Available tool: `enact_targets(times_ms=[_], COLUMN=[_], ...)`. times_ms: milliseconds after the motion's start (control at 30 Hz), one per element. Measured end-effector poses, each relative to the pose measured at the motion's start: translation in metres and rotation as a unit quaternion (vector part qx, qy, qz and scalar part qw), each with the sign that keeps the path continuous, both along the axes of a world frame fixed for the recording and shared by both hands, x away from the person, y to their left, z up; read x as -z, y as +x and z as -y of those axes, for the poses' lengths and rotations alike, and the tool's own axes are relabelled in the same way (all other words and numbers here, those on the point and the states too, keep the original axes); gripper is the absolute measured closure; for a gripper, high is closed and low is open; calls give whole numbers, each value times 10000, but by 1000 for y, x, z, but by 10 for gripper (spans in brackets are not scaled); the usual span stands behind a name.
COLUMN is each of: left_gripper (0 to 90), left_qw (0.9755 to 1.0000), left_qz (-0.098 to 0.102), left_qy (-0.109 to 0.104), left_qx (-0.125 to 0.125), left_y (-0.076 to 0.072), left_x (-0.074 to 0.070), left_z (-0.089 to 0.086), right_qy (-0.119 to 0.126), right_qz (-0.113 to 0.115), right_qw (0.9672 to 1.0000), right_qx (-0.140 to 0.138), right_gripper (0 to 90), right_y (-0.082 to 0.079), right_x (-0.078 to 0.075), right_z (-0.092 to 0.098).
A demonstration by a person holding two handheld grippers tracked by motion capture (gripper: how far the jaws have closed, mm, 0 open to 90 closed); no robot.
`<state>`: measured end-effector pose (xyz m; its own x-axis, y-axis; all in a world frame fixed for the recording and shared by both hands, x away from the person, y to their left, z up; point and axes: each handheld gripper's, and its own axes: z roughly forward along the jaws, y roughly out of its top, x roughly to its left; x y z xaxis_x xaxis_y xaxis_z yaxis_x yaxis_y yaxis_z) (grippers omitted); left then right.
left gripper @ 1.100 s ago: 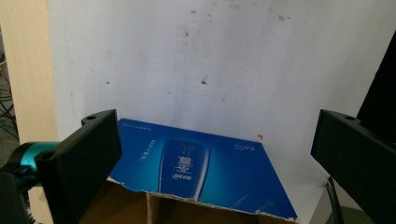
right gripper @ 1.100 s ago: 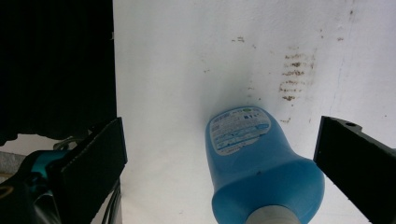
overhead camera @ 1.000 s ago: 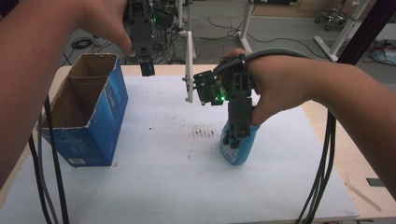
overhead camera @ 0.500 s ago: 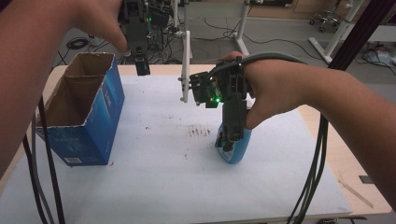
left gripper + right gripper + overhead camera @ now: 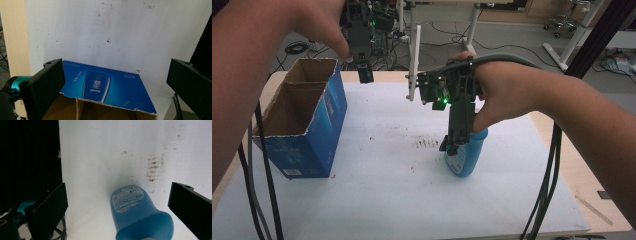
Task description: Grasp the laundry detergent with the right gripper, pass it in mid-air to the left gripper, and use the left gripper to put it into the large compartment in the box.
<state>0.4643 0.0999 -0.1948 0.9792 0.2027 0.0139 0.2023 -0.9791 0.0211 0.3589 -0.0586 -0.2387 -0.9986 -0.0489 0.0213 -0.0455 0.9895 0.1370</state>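
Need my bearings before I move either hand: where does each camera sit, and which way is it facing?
High view: above the near table edge, looking forward and down at the white table sheet; both forearms enter, right claw over the blue plastic bottle.
Left gripper view: on the left claw, jaws wide apart, looking down at the open blue cardboard box.
Right gripper view: on the right claw, jaws apart, looking down at the bottle.
Shared: the box appears in the high and left gripper views.

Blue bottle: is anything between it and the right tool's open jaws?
Nothing visible. In the right gripper view the blue bottle stands on the white table cover between the right tool's spread jaws, with bare gaps on both sides.
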Motion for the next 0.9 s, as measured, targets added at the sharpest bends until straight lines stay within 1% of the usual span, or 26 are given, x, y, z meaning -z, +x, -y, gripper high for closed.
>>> enact_targets(times_ms=[33,67,100,133,167,200,233,267,300,333,367,400,433,467,500,533,567,600,633,667,700,733,767,833,867,900], left_gripper=[17,17,17,17,17,17,17,17,17,17,17,17,17,17,17,17,17,17,17,17,17,17,17,17,17,17], left_qw=[10000,10000,10000,10000,10000,10000,10000,10000,10000,10000,10000,10000,10000,10000,10000,10000,10000,10000,10000,10000,10000,10000,10000,10000,10000,10000], left_qz=[-10,-10,-13,-2,-2,-1,-2,2,3,3,9,6,11,8,1,9,13,13,13,28,28,56,41,46,42,42], left_qy=[9,9,9,-9,-9,3,4,-3,-9,-9,-8,-6,13,21,32,18,28,50,50,41,41,28,28,2,5,5], left_qx=[10,10,3,-20,-20,5,-6,-12,-29,-29,-19,-29,-22,-15,-19,-31,-31,-10,-10,-1,-1,1,-3,-8,-1,-1], left_y=[0,0,0,-1,-1,-1,-1,-2,-2,-2,-3,-3,-4,-4,-4,-4,-4,-4,-4,-4,-4,-5,-6,-7,-8,-8], left_x=[0,0,0,0,0,0,-1,-1,-2,-2,-2,-2,-3,-3,-3,-2,-2,-3,-3,-3,-3,-3,-3,-3,-2,-2], left_z=[0,0,0,0,0,0,0,0,0,0,0,0,0,0,1,1,1,2,2,3,3,4,4,5,6,6], right_qy=[48,48,183,300,300,608,608,800,1169,1169,1504,1625,1625,1739,1924,2033,2125,2271,2271,2589,2690,2690,2860,2907,2932,2932], right_qz=[38,38,97,139,139,231,231,284,372,372,367,388,388,400,487,533,527,519,519,593,584,584,641,687,727,727], right_qw=[10000,10000,9995,9989,9989,9957,9957,9928,9843,9843,9754,9705,9705,9658,9551,9490,9442,9362,9362,9169,9114,9114,8999,8951,8916,8916], right_qx=[57,57,226,333,333,657,657,848,1269,1269,1570,1739,1739,1884,2199,2351,2460,2631,2631,2979,3060,3060,3230,3310,3375,3375], right_gripper=[19,19,18,18,18,19,19,19,19,19,19,19,19,19,19,19,19,19,19,19,19,19,19,19,19,19], right_y=[2,2,7,10,10,17,17,22,32,32,41,44,44,46,48,49,49,48,48,46,45,45,40,35,31,31], right_x=[-1,-1,-4,-6,-6,-11,-11,-14,-15,-15,-14,-14,-14,-13,-13,-14,-14,-15,-15,-17,-18,-18,-18,-18,-18,-18], right_z=[2,2,5,8,8,14,14,18,28,28,39,46,46,52,65,72,78,85,85,100,105,105,120,129,135,135])
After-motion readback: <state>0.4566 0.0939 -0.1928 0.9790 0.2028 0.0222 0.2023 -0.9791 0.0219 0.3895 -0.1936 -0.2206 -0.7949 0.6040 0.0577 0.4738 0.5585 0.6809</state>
